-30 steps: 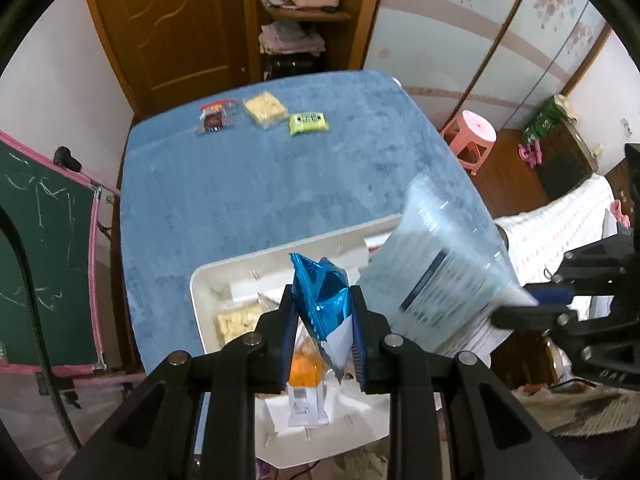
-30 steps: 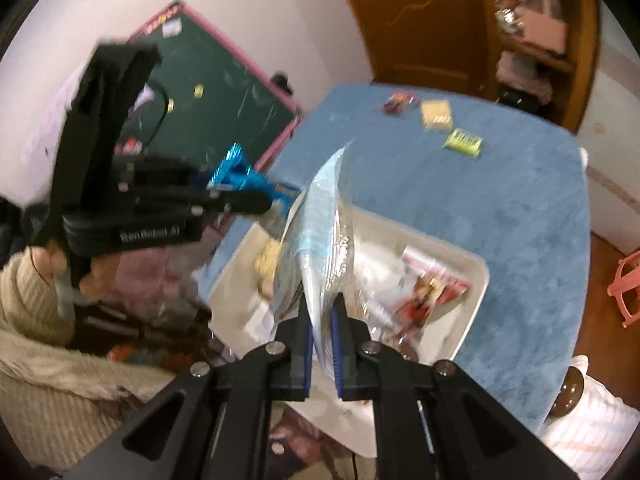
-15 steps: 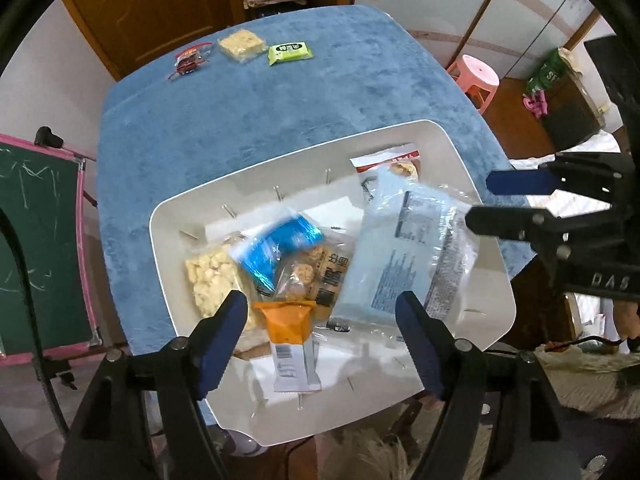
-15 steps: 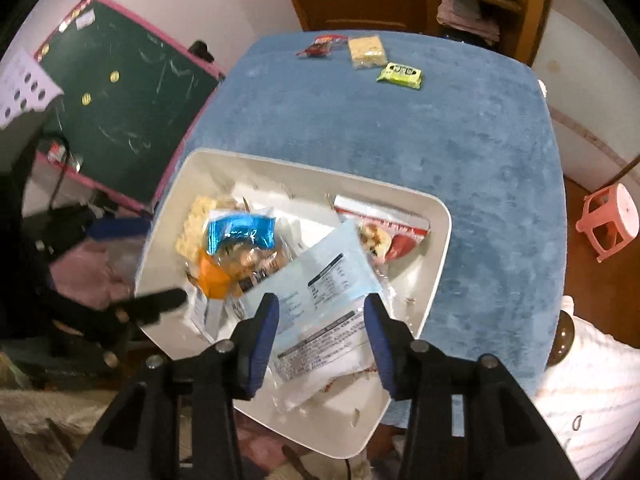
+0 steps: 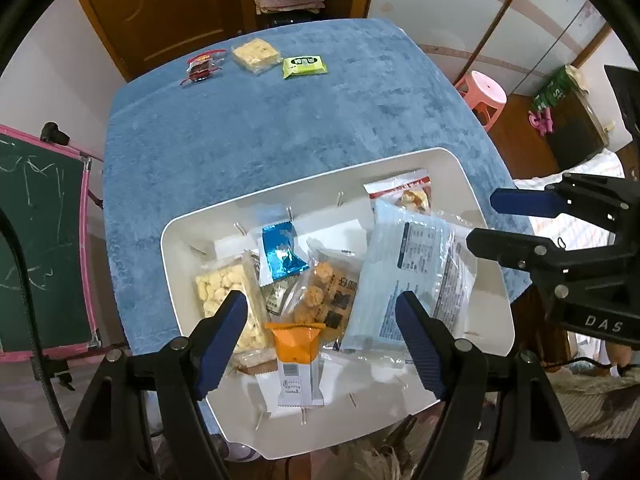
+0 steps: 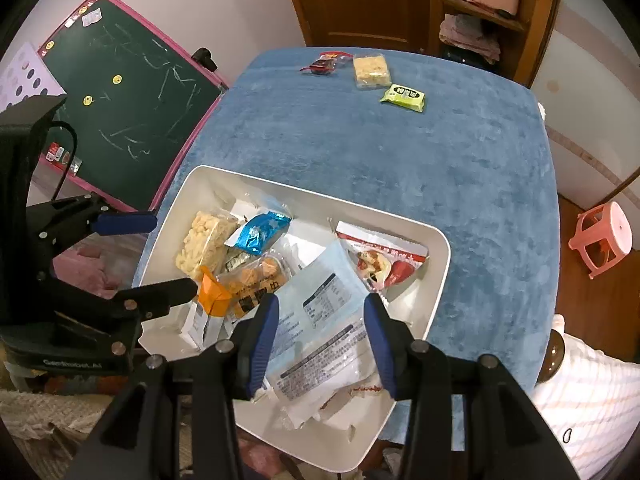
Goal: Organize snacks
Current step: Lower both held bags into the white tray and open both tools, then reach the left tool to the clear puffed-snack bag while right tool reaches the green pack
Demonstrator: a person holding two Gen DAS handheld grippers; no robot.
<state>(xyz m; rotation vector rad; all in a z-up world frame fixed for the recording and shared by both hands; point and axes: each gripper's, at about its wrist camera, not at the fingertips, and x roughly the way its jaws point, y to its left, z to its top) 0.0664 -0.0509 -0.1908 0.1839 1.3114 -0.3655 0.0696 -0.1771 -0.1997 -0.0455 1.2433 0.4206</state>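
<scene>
now both snacks lie in the tray (image 5: 476, 184) beneath each open, empty hand-held gripper (image 5: 324, 332).

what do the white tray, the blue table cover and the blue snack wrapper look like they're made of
White tray: likely molded plastic, smooth with a slight sheen, with rounded corners and a uniform rim.
Blue table cover: soft fabric, matte and plush, with mottled nap marks like velvet or towelling.
Blue snack wrapper: metallic foil-look film, glossy, with bright crinkled reflections and a white crimped end.

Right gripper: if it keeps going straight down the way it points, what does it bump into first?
Probably the big pale blue packet lying in the white tray. It sits right between the open right gripper fingers, though depth is hard to judge.
</scene>
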